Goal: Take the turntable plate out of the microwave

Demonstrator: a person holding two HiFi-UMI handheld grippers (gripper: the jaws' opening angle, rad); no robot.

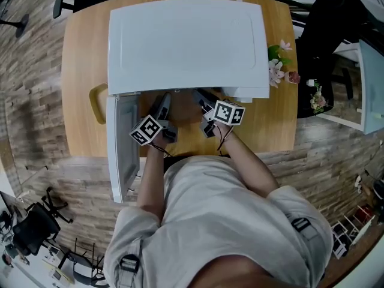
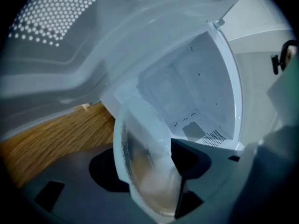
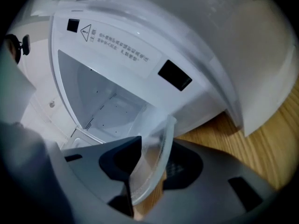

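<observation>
glass plate (image 2: 145,168) blurred, lower rim hidden behind fingers (image 2: 190,158)

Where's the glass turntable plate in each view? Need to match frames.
Head view: cannot make it out.
Left gripper view: turntable plate lower centre, between the jaws.
Right gripper view: plate lower centre, between the jaws.
Shared landmark: white microwave.

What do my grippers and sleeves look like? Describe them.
Left gripper and right gripper: dark grey jaws, black pads, each bearing a white cube with black square markers. Thin black cables hang beneath. Sleeves: short, light grey.
</observation>
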